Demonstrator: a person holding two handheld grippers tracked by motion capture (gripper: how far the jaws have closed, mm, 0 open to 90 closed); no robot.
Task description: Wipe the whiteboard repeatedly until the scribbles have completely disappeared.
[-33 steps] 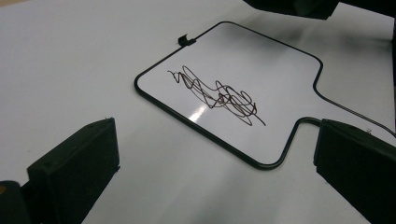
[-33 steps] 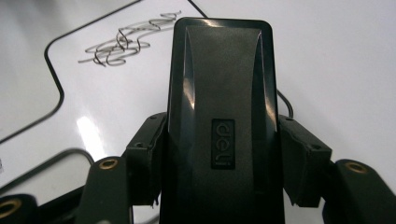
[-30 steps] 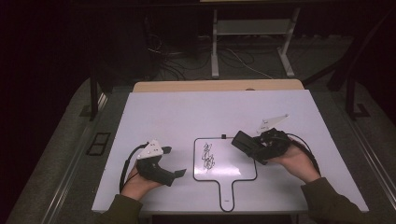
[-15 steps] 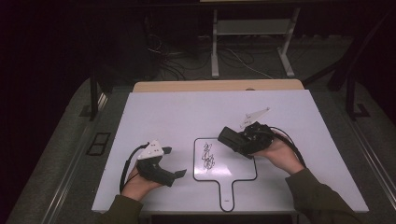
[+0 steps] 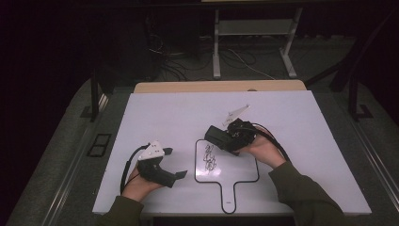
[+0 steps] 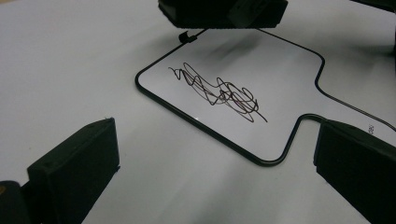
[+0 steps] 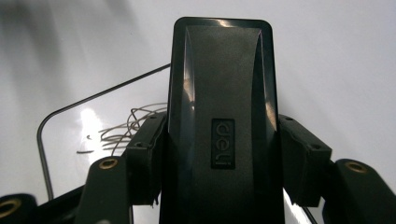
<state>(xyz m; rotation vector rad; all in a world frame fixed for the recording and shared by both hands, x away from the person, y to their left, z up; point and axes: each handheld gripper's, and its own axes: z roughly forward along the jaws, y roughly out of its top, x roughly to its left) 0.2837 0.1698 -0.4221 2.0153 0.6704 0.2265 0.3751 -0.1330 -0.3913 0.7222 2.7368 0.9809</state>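
The right claw [image 5: 221, 136] grips a black eraser [image 7: 222, 121] just above the far edge of the whiteboard [image 5: 237, 172] on the surface — wiping the scribble [image 6: 217, 92] looks next. The left claw [image 5: 176, 167] rests open, near-left.

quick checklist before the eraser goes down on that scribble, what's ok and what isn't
1. Eraser gripped: ok, the right gripper is shut on it, a jaw on each side.
2. Eraser over the whiteboard: ok, it hangs at the board's far edge, near the scribble.
3. Eraser touching the board: cannot tell.
4. Scribble unobstructed: ok, nothing lies on it.
5. Left gripper out of the way: ok, open, beside the board on the table.
6. Board held steady: not ok, nothing pins it.
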